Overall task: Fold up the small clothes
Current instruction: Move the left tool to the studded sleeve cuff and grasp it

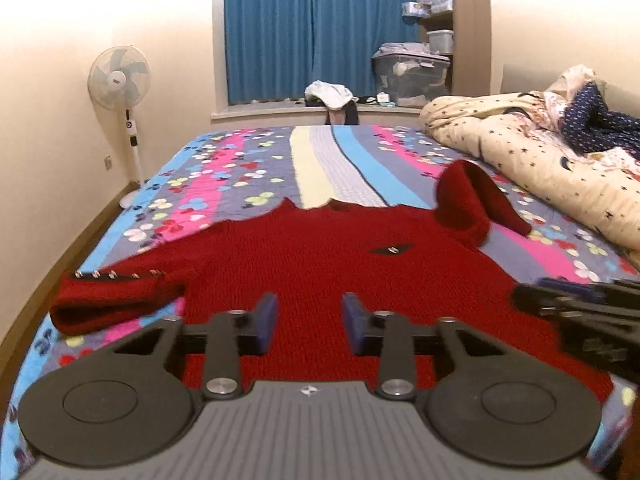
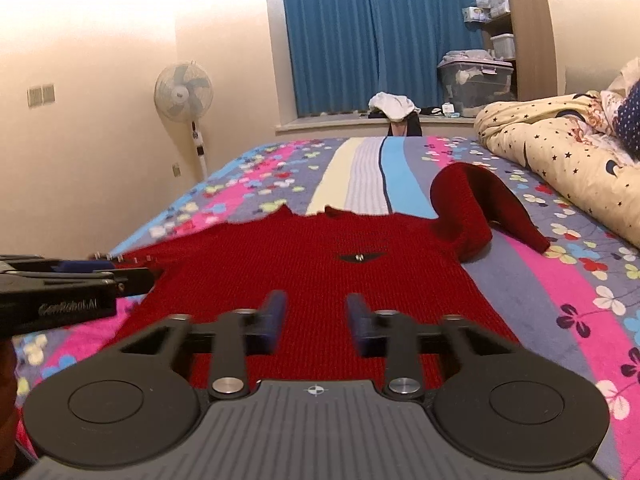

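A small red knit sweater (image 1: 320, 256) lies flat on the bed, hem nearest me. It also shows in the right wrist view (image 2: 316, 256). Its left sleeve (image 1: 116, 300) is folded near the bed's left edge. Its right sleeve (image 1: 472, 204) arches up and bends back on the right. My left gripper (image 1: 310, 320) is open and empty, low over the sweater's lower part. My right gripper (image 2: 316, 320) is open and empty, also just above the lower part. Each gripper shows at the edge of the other's view, the right one (image 1: 576, 312) and the left one (image 2: 80, 280).
The bed has a flowered striped cover (image 1: 224, 184). A rumpled star-print quilt (image 1: 532, 152) lies along the right side. A standing fan (image 1: 120, 80) is by the left wall. Blue curtains, a sill with clothes, a storage bin (image 1: 412, 76) and shelves are at the back.
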The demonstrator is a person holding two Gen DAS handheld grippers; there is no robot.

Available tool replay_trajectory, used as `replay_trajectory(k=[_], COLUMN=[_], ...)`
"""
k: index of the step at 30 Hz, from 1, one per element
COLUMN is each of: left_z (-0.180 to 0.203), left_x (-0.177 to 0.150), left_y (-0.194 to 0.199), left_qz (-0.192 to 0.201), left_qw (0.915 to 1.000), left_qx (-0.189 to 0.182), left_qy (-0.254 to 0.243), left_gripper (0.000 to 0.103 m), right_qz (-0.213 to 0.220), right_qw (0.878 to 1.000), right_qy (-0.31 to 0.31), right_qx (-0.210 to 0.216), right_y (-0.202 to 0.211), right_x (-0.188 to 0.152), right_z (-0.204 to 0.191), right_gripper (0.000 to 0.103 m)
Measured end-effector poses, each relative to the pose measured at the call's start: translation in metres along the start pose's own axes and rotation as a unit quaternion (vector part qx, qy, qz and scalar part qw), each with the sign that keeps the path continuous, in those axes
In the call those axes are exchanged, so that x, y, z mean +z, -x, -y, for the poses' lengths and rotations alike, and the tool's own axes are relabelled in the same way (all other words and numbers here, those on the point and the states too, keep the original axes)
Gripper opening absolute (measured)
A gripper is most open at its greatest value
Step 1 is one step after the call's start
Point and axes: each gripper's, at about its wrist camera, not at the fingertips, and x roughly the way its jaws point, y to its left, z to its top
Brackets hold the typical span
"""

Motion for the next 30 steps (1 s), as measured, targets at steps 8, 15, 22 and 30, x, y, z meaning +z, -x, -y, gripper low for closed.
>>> replay_trajectory(k=[8,15,22,30], left_z=[-0.122,-0.211,-0.217,-0.211], left_x=[0.035,0.023,0.017,0.018], left_y=[-0.091,-0.149,-0.169,-0.183], left_qz=[-0.055,-0.119,-0.145,-0.15], left_qw=[0.993,0.9754,0.9733,0.9728], left_qx=[0.083,0.141,0.156,0.159], left_qy=[0.063,0.121,0.084,0.075], left_gripper=[0.036,0.037,0.047,0.06], right_qz=[0.008,0.015,-0.022,-0.024], right_qw=[0.999,0.996,0.997,0.997], right_qy=[-0.019,0.036,0.011,0.027], right_qx=[0.046,0.083,0.068,0.065], right_y=[-0.033,-0.112,-0.174,-0.199], right_x=[0.066,0.128,0.107,0.105], right_z=[0.015,-0.002,0.0,-0.014], right_gripper=[0.034,0.036,0.036,0.036])
